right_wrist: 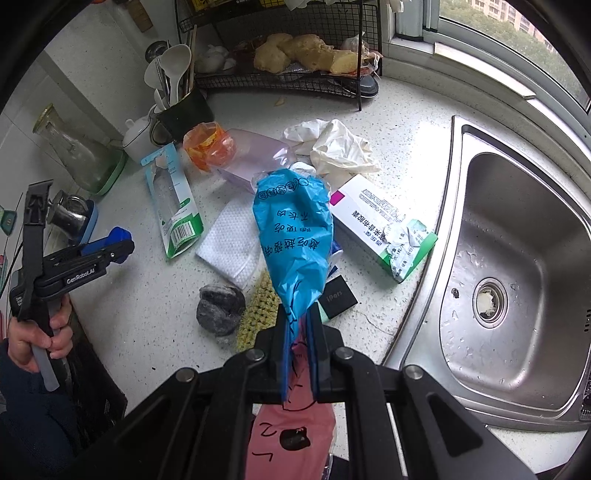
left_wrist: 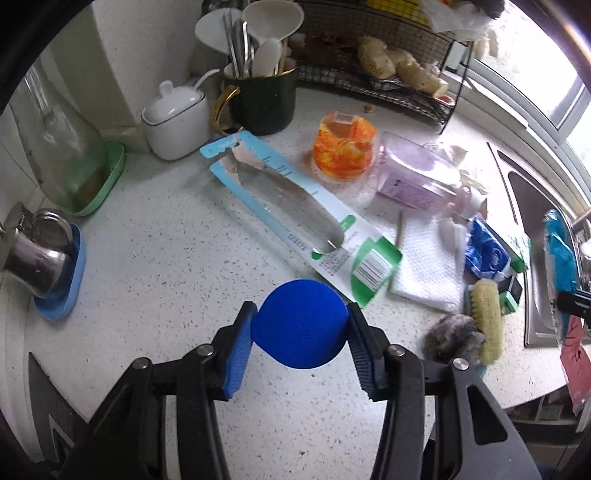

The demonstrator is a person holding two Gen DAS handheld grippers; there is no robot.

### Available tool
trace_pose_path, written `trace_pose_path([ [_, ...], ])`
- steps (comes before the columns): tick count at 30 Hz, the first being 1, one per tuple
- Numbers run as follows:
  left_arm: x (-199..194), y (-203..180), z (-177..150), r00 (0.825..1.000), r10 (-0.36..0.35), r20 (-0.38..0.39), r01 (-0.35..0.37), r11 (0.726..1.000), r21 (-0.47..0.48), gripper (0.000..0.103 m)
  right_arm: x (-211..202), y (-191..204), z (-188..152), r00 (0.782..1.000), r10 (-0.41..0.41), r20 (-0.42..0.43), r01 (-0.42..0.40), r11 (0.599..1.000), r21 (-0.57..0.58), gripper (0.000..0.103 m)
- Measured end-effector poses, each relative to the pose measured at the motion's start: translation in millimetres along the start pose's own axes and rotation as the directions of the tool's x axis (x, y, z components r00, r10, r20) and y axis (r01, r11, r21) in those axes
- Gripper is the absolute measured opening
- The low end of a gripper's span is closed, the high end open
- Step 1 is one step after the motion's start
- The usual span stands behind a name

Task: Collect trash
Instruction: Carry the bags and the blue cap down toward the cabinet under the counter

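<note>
Soft daylight enters from the window [right_wrist: 517, 22], overexposed in the left wrist view. Fisheye bending curves the edges, dark vignette in corners; the right edge of the left wrist view smears.

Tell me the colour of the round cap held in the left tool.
Solid dark blue. The round cap, clamped in the left tool, shows best in the left wrist view.

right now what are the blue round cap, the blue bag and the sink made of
Blue round cap: looks like matte moulded plastic, evenly coloured with a fine texture, no shine.
Blue bag: thin glossy plastic film, creased and crumpled, with printed characters.
Sink: brushed stainless steel by its look, grey with soft reflections and water drops.
</note>
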State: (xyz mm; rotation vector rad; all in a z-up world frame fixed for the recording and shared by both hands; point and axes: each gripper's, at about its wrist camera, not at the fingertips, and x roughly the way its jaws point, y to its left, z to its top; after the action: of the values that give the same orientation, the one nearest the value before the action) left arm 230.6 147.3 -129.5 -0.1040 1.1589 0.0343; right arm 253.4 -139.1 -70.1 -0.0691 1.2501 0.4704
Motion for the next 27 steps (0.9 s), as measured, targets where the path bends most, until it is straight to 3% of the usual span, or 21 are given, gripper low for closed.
trace_pose_path([
  [10,-65.5,-67.3,-30.1,0.995,-0.084,0.055,0.081,0.995,0.049,0.046,-25.8,4.1,-33.8,0.999,0.039,0.028,-0.037,0.998,-0.053,0.007],
  [20,-114.2,-132.0,-91.9,0.992,-0.067,0.106,0.063,0.997,0.046,0.046,-82.3,-6.9,-86.0,0.99,0.077,0.12,-0.06,0.989,-0.135,0.007],
  [27,-140.1,-172.7,-139.2,0.99,-0.038,0.133,0.035,0.999,0.026,0.046,-100.6,-13.4,-131.9,0.985,0.119,0.122,-0.096,0.979,-0.179,0.007],
])
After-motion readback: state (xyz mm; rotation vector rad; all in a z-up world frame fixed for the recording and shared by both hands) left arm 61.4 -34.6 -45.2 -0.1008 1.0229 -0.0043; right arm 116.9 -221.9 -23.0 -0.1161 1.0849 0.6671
